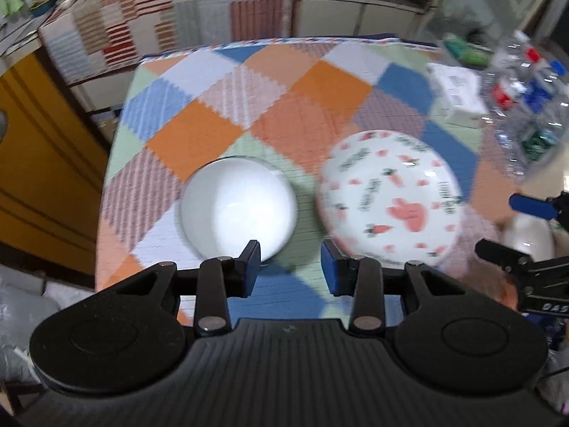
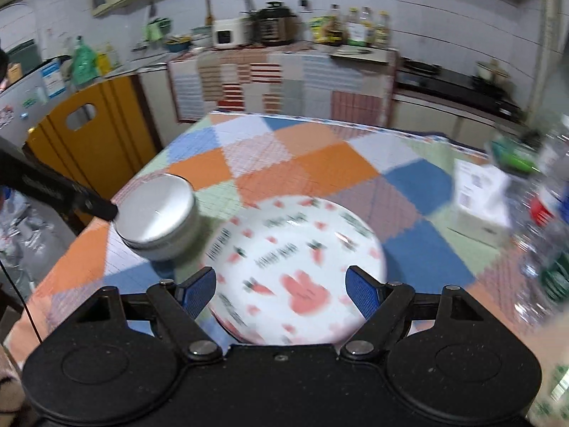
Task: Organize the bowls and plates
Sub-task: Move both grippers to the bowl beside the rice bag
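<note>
A plain white bowl point(image 1: 239, 206) sits on the checkered tablecloth, just ahead and left of my left gripper point(image 1: 290, 267), which is open and empty. A white plate with pink rabbit and carrot prints point(image 1: 389, 197) lies to the bowl's right. In the right wrist view the plate point(image 2: 295, 267) lies directly under and between the fingers of my right gripper point(image 2: 281, 293), which is open wide and empty. The bowl point(image 2: 156, 213) stands to the plate's left. The right gripper also shows in the left wrist view point(image 1: 526, 227) at the far right.
A white box point(image 1: 457, 94) and several plastic bottles point(image 1: 526, 106) stand at the table's right side. A yellow chair back point(image 2: 89, 138) is beside the table's left edge. A kitchen counter with appliances point(image 2: 270, 28) runs behind. The left gripper's arm point(image 2: 53, 188) reaches in from the left.
</note>
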